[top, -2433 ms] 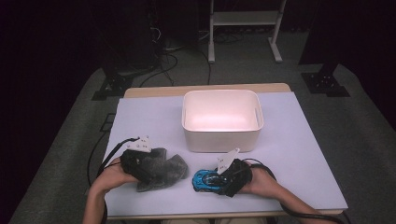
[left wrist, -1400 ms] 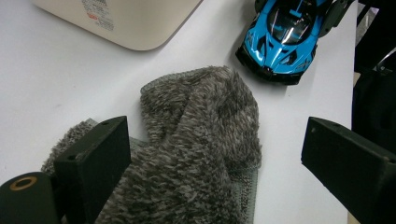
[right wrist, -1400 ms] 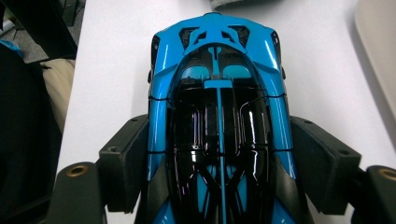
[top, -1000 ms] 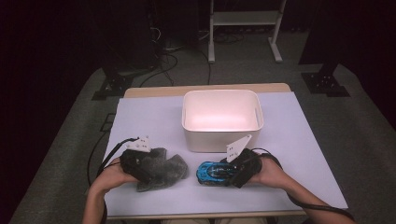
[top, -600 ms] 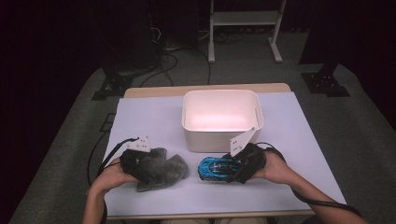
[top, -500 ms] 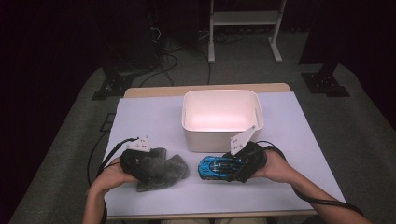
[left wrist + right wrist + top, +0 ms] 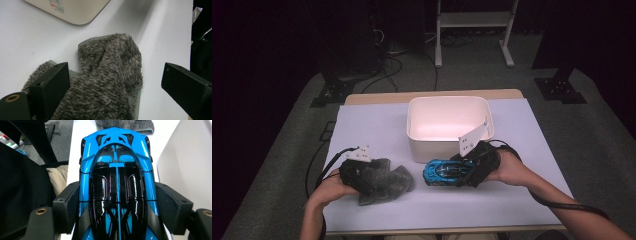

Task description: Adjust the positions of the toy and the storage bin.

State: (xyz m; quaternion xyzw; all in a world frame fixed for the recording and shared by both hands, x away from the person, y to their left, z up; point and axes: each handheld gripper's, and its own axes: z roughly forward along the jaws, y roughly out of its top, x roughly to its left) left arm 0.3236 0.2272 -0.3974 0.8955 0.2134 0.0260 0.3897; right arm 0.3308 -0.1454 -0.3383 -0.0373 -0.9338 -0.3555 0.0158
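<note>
Right now I have the right tool clenched on the blue toy car, held just in front of the white bin above the table. Meanwhile my left tool sits released, its jaws wide over the grey fluffy cloth on the table.

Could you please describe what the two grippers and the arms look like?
Both grippers, left gripper and right gripper, are black with blocky fingers, each topped by a pale three-cornered plate and trailing a black cable. The forearms are bare, with no sleeves visible.
</note>
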